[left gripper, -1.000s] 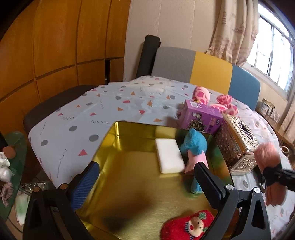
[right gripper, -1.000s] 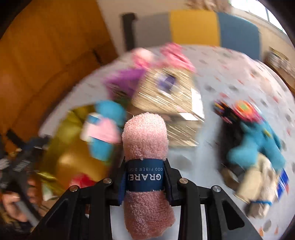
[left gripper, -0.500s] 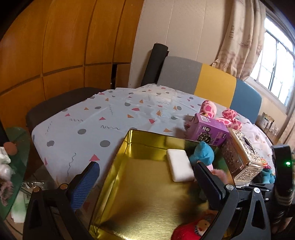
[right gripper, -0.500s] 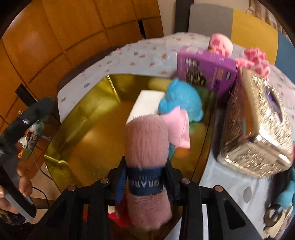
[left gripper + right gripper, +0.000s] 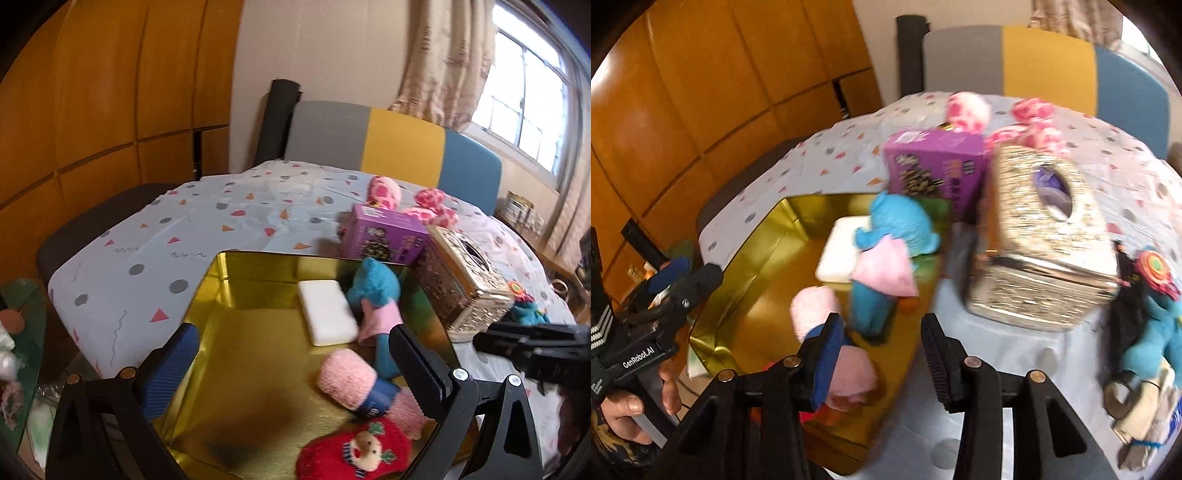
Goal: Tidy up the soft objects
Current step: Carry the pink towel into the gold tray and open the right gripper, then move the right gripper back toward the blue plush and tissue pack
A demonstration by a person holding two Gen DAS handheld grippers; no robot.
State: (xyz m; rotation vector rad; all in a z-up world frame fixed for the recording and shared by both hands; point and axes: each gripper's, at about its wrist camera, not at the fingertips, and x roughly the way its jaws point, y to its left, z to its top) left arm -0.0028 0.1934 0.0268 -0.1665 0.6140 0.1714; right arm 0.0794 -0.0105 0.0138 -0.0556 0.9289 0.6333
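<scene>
A gold tray (image 5: 240, 369) lies at the table's near corner and holds a white pad (image 5: 327, 314), a blue plush with a pink cloth (image 5: 376, 288), a red Christmas sock (image 5: 354, 450) and a rolled pink towel with a blue band (image 5: 347, 376). My left gripper (image 5: 295, 365) hovers open over the tray, nothing between its fingers. In the right wrist view my right gripper (image 5: 882, 354) is over the tray's right rim (image 5: 923, 295). Its jaws are opening and nothing is between them. The pink towel (image 5: 812, 306) lies loose in the tray, just left of the left finger (image 5: 827, 350).
A purple box (image 5: 384, 236) and a gold tissue box (image 5: 465, 284) stand against the tray's far right side. Pink spotted plush toys (image 5: 384, 190) sit behind them. Another blue plush (image 5: 1152, 343) lies among small items at the right. A hand (image 5: 624, 410) holds the left gripper.
The right gripper brought the pink towel over the tray and let go of it. The towel now lies in the tray and the right gripper has shifted rightwards.
</scene>
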